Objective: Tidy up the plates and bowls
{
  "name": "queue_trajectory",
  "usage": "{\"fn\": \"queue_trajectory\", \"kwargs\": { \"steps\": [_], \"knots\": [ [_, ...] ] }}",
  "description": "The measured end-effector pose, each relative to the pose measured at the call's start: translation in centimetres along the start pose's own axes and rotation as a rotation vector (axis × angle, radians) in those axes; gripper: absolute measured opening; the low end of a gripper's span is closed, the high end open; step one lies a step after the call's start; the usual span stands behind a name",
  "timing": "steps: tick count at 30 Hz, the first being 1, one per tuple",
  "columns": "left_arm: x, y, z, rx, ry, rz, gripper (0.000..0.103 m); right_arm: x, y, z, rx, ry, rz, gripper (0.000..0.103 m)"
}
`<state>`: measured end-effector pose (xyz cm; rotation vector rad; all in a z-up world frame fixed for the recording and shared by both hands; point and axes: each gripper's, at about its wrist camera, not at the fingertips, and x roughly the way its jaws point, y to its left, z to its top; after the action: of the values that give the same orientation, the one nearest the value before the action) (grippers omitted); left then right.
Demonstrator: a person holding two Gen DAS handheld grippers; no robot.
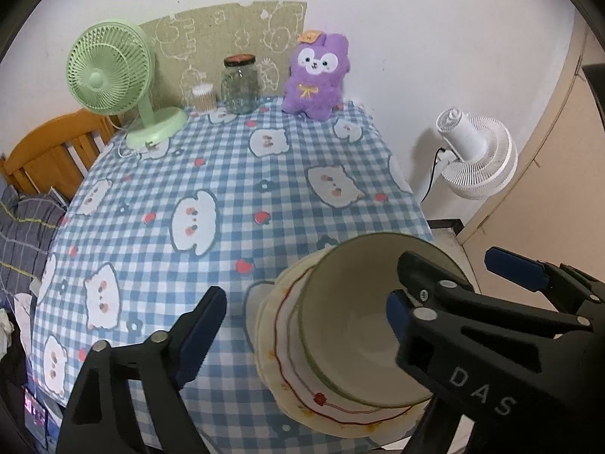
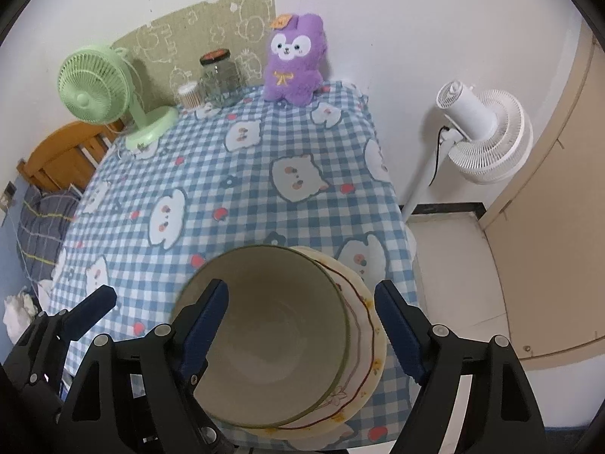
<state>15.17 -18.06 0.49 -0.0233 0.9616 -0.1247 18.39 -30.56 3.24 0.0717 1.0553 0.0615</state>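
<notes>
Bowl (image 1: 363, 325) on plate (image 1: 302, 389) (both cream).

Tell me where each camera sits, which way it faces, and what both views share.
Left wrist: rides the left hand-held gripper, angled down across the blue checked tablecloth; its open black fingers straddle the cream bowl's near rim; the right hand-held gripper intrudes.
Right wrist: rides the right hand-held gripper, facing likewise, jaws open around the bowl.
Shared: bowl stacked on floral plates, green desk fan, purple plush toy.
</notes>
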Motion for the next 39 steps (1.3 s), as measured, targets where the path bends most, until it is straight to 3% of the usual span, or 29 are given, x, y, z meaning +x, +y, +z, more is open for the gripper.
{"fn": "queue_trajectory", "kwargs": {
  "steps": [25, 39],
  "knots": [
    [-8.3, 10.6, -2.5, 0.018, -0.162, 0.052, 0.099, -8.1, 9.6, -3.2, -0.009, -0.194, -0.080, 0.083],
    [-10.5, 13.8, -4.9, 0.033, -0.199, 0.077, 0.103, -10.5, 10.9, -7.0, 0.051, -0.278, -0.110, 0.090]
  ]
}}
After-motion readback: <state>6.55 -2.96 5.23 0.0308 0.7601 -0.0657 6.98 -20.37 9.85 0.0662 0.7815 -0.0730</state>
